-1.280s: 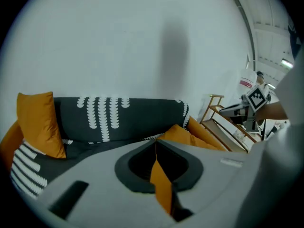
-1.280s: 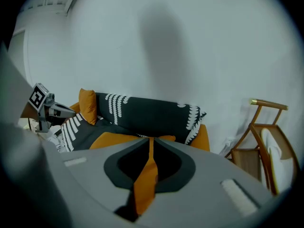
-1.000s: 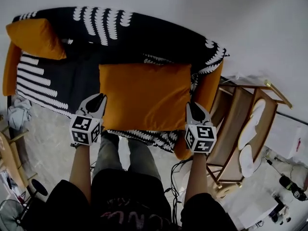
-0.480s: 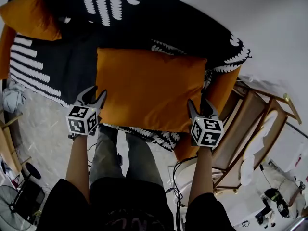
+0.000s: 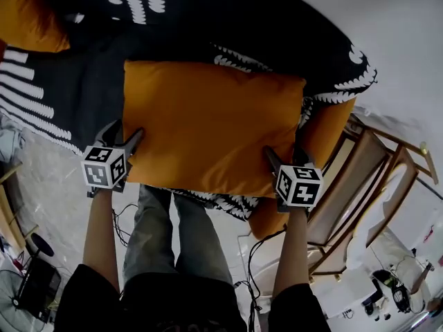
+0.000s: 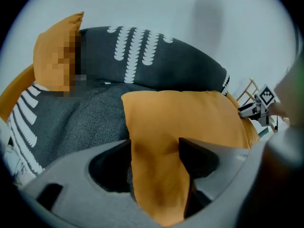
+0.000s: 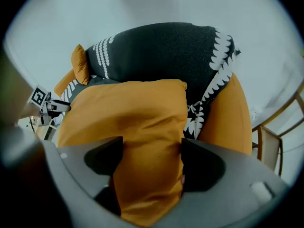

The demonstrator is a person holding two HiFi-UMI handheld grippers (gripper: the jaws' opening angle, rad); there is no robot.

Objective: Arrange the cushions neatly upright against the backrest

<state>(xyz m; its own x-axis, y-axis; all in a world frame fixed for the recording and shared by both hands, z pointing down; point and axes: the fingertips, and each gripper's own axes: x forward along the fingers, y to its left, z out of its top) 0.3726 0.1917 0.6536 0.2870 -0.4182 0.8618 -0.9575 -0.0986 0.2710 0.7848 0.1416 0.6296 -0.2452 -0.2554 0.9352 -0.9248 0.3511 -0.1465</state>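
A large orange cushion (image 5: 208,130) lies flat on the dark sofa seat (image 5: 69,102), its far edge near the black backrest (image 5: 228,19). My left gripper (image 5: 123,133) is at its near left corner and my right gripper (image 5: 285,156) at its near right corner. Both sets of jaws have just been opening, and both stand open. The cushion's corner (image 6: 156,175) still bulges between the left jaws, and its edge (image 7: 142,175) between the right jaws. A second orange cushion (image 5: 28,19) leans in the far left corner of the sofa.
The sofa's orange right armrest (image 5: 325,133) stands beside my right gripper. A wooden rack (image 5: 367,185) stands to the right of the sofa. Cables (image 5: 256,254) lie on the floor by the person's legs (image 5: 173,234). Dark gear (image 5: 31,282) sits at the lower left.
Both grippers have come down with the cushion, which now rests lower on the seat. Their jaws, shut on its corners a second ago, have spread apart.
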